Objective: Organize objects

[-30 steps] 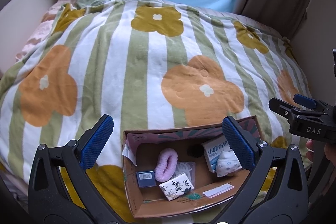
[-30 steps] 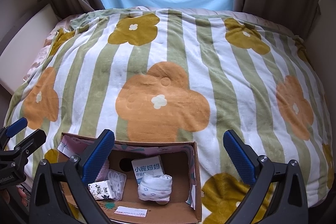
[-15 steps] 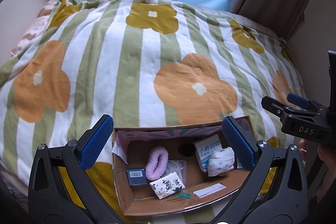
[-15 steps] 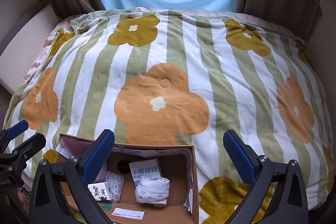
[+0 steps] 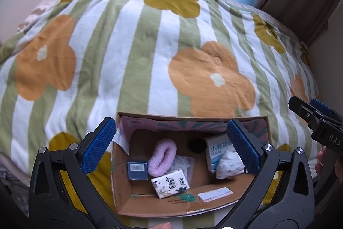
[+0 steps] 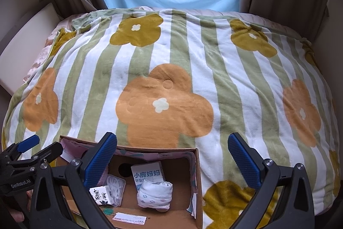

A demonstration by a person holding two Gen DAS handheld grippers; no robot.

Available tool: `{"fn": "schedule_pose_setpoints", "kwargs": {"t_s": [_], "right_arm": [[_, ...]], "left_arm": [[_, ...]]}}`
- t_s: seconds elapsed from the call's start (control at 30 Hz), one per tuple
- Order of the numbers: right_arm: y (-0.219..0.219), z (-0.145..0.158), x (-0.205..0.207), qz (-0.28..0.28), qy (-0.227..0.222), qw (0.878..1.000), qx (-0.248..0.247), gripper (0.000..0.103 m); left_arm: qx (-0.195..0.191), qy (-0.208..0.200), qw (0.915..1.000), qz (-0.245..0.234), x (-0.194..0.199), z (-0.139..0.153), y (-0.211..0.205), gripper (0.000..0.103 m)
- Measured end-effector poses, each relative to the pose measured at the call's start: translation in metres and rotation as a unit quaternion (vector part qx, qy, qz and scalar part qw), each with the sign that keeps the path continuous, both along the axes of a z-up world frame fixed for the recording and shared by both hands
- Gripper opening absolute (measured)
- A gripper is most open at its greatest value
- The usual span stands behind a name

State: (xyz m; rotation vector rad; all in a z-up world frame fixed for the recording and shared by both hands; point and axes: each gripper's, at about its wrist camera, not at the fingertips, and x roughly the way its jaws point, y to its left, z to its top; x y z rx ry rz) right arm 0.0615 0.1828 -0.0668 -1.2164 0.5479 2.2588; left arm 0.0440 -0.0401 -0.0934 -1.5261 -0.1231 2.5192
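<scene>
Bedroom scene: a bed covered by a plush green-and-white striped blanket with orange and mustard flowers (image 6: 167, 87), pale blue curtain behind, brown drapes at both sides. An open brown cardboard box (image 5: 150, 205) is seen on the blanket's near edge, directly below and between the fingers of the left gripper (image 5: 171, 144). The left gripper is held wide apart with nothing between its blue pads; the same goes for the right gripper (image 6: 172, 158), empty and spread, with the box below and to its left. Inside the box: a fluffy pink hair scrunchie (image 5: 163, 155), a small dark blue barcode carton (image 5: 137, 170), a white tissue pack with black calligraphy print (image 5: 170, 184), a clear plastic case of white floss picks (image 6: 115, 185), a white-and-blue printed carton (image 6: 148, 175) and a rolled white patterned sock bundle (image 6: 154, 194) leaning against that carton. Compared with a second ago, the left view has swung right and dropped slightly closer: the box now sits more centred under the left gripper, contents unmoved. The right view is nearly unchanged. Nothing loose is visible on the blanket, so all items appear already boxed; the shift is judged to be a final check or the start of a reach into the box, with sorting near complete.
</scene>
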Motion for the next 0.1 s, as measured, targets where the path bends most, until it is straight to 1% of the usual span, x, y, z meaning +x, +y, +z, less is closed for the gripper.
{"fn": "schedule_pose_setpoints", "kwargs": {"t_s": [0.1], "right_arm": [[-0.0002,-0.0001,0.0002,0.0,0.0,1.0,0.0,0.103]], "left_arm": [[-0.017,0.014,0.9998,0.001,-0.0014,0.0054,-0.0024,0.103]]}}
